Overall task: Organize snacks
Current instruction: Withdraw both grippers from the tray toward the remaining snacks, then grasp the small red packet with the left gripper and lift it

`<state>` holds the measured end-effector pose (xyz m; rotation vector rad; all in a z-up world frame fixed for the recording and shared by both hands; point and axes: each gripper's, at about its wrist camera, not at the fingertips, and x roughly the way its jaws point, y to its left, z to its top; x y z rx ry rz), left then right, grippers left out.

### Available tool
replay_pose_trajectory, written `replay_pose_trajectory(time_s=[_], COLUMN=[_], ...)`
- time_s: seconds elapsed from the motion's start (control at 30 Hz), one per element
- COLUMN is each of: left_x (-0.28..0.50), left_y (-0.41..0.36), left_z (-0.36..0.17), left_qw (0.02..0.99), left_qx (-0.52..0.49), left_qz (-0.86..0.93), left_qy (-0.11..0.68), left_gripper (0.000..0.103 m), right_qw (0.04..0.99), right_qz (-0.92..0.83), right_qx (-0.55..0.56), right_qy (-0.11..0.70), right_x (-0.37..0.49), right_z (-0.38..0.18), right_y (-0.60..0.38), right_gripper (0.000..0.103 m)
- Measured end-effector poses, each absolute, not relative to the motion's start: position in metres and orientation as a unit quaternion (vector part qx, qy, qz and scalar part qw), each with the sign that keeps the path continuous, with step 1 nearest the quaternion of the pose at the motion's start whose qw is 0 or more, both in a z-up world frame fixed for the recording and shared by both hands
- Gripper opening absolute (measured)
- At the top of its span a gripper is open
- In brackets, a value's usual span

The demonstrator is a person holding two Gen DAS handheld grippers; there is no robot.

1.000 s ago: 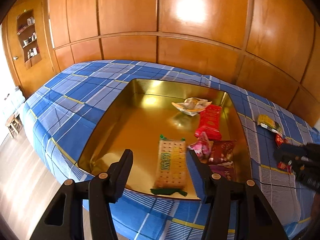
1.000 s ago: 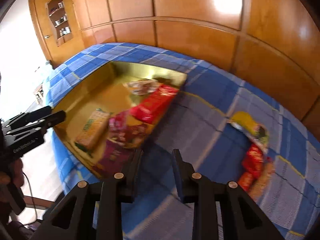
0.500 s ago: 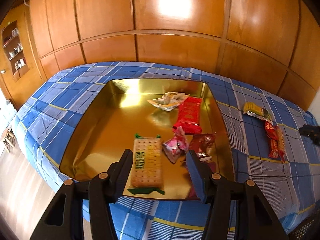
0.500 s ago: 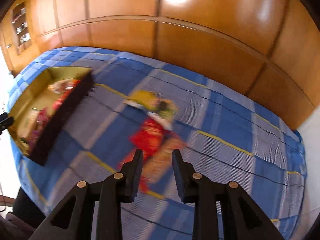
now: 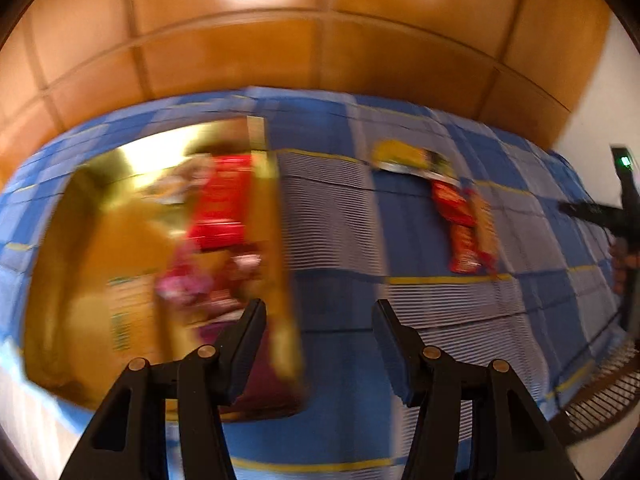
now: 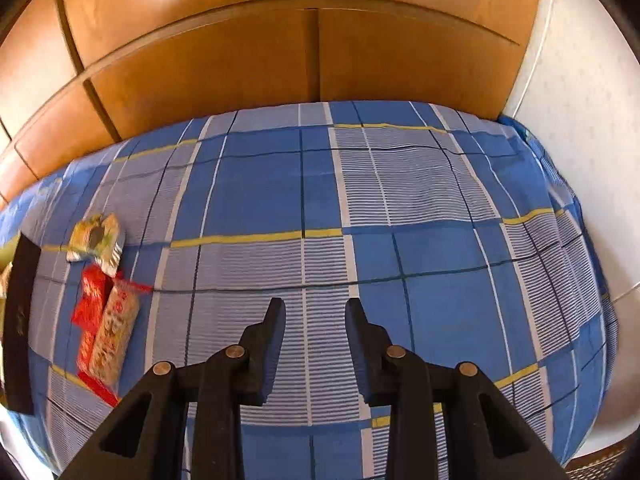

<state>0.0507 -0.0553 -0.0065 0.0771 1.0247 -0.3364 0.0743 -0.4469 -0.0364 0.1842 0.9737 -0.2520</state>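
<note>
1. The place looks like a room in a home, most probably a bedroom.
2. A wide, soft surface is covered with a blue checked sheet [image 6: 360, 208] with yellow and white lines; it hangs over the rounded edges like a bed cover.
3. Behind it stands a wall of glossy wooden panels [image 6: 248, 60], like the doors of a built-in wardrobe.
4. On the right there is a white wall [image 6: 580, 60] with a faint pattern.
5. Packets of snacks [image 6: 106, 312] lie directly on the sheet, and a golden tray [image 5: 80, 260] rests on it too, which is ordinary household use.
</note>
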Motion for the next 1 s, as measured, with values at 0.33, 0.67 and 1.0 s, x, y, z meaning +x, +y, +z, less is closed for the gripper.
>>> replay_pose_trajectory(time_s=[0.33,0.67,1.0], left_x=[0.077,0.118,0.104], left_y=[-0.161,-0.216,-0.204], left_z=[-0.020,-0.055,-0.065], left_qw=[0.836,0.809,0.816], left_qx=[0.110,0.096,0.104], left_qz=[-0.245,-0.272,-0.269], left_qy=[0.479,0.512,0.501], left_gripper=[0.043,0.036,0.021], right_qw=[0.880,0.883,0.882], right_qz=[-0.089,-0.071,-0.067], right_qx=[0.084,0.072,0.058], right_qy=[0.460,0.459,0.463], right_x=[0.076,0.078,0.080], right_z=[-0.029,-0.027,-0.029], right_y=[-0.437,-0.429,-0.426], right_gripper=[0.031,0.031,0.031])
